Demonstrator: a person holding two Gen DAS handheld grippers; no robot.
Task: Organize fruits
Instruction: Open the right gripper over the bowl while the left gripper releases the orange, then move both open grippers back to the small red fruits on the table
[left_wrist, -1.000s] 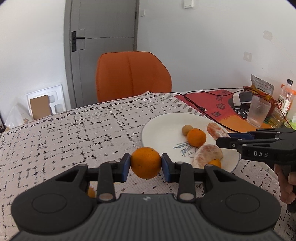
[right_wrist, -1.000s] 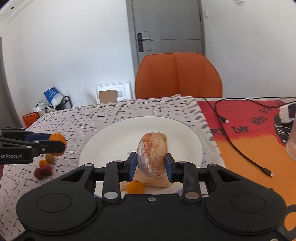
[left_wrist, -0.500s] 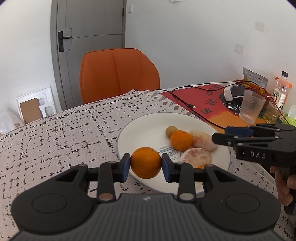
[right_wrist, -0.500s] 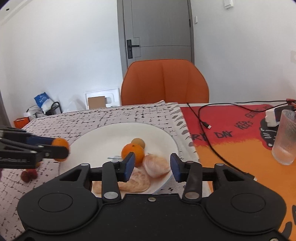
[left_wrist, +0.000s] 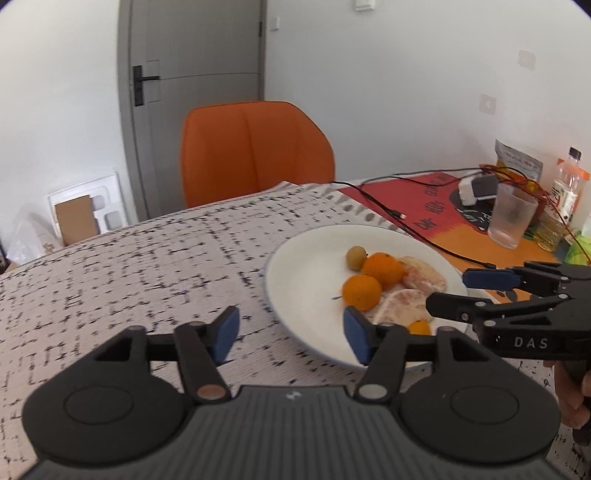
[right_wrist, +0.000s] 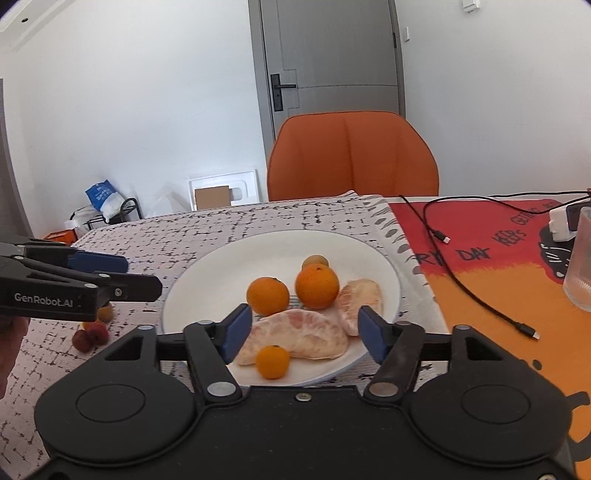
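Note:
A white plate (right_wrist: 207, 280) (left_wrist: 295, 273) holds two oranges (right_wrist: 267, 296) (right_wrist: 317, 287), a small brownish fruit (right_wrist: 314, 260), two peeled pomelo segments (right_wrist: 295, 338) (right_wrist: 360, 299) and a small kumquat (right_wrist: 272, 361). In the left wrist view the nearer orange (left_wrist: 361, 291) lies on the plate. My left gripper (left_wrist: 291, 334) is open and empty at the plate's near left rim. My right gripper (right_wrist: 303, 332) is open and empty over the plate's near edge. Red lychees (right_wrist: 90, 336) and a small fruit (right_wrist: 105, 313) lie on the cloth left of the plate.
An orange chair (right_wrist: 351, 155) stands behind the table. A black cable (right_wrist: 461, 280), a glass (left_wrist: 511, 216), a white charger (left_wrist: 476, 188), a bottle (left_wrist: 565, 184) and a snack bag (left_wrist: 517, 162) sit on the red-orange mat at the right.
My left gripper carried the orange to the plate, opened and let it go there. My right gripper released its pomelo segment on the plate and drew back, open.

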